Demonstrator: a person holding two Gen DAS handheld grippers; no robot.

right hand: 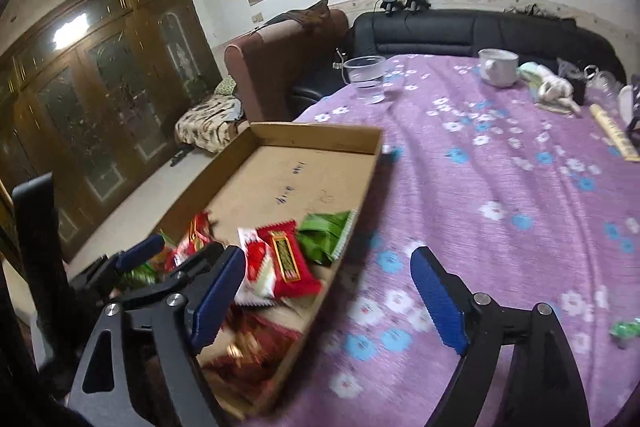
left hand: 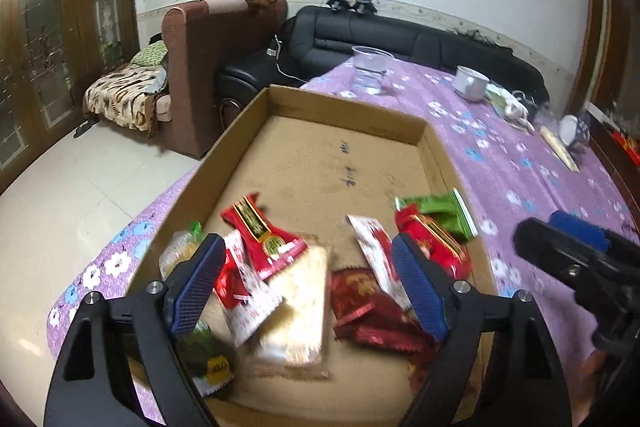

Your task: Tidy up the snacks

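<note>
Snack packets are piled at the near end of the cardboard box: a red packet with a gold label, a green packet by the right wall, a dark red foil one, and a pale clear-wrapped cake. It's all a bit blurry. The box sits on my purple flowered tablecloth. My left gripper hangs over the pile with jaws spread wide, gripping nothing. The right gripper is spread too and empty, straddling the box's right wall. One green candy lies on the cloth.
</note>
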